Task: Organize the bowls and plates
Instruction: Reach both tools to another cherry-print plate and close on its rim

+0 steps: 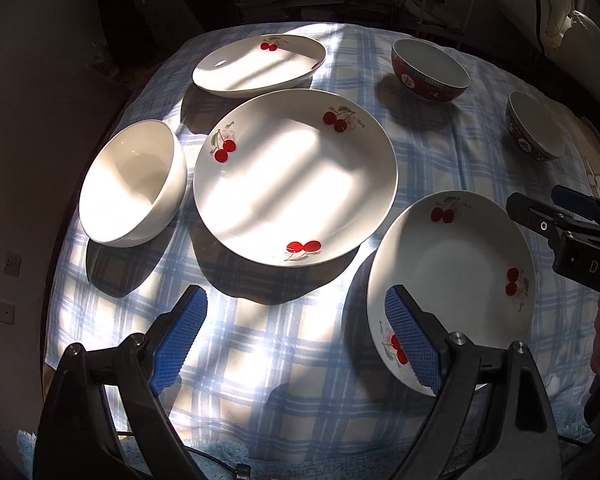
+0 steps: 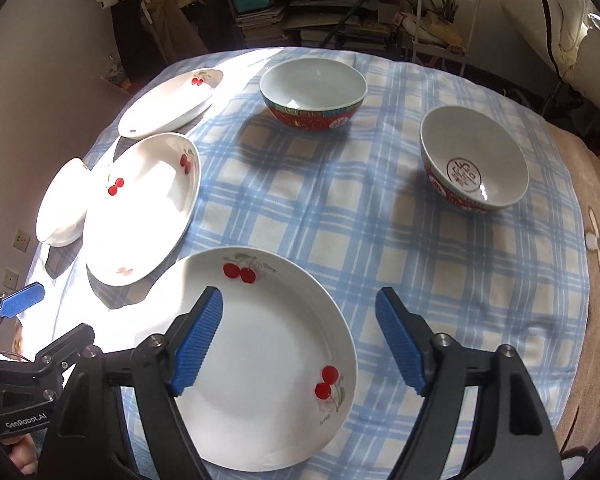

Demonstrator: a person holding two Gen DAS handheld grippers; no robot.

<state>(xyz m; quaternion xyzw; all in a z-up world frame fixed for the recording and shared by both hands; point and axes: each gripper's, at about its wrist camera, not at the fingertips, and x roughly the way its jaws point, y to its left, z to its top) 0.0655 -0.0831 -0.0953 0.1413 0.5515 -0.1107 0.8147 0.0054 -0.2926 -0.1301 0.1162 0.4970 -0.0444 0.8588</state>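
left gripper (image 1: 296, 344): fingers apart, empty | right gripper (image 2: 300, 344): fingers apart, empty | risk: near plate (image 2: 260, 360) slides on cloth (image 2: 380, 240) if pinched off-centre

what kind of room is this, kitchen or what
Probably a lived-in home room used for storage, not a kitchen: a checked cloth laid with dishes, shelves of stacked papers behind, and bundled bedding at the right.

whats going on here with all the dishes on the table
A person holds a gripper in each hand over a table with a blue checked cloth. Both the left gripper and the right gripper are open and empty. Three cherry plates, a white bowl and two red bowls sit apart, unstacked. The right gripper hangs over the nearest cherry plate.
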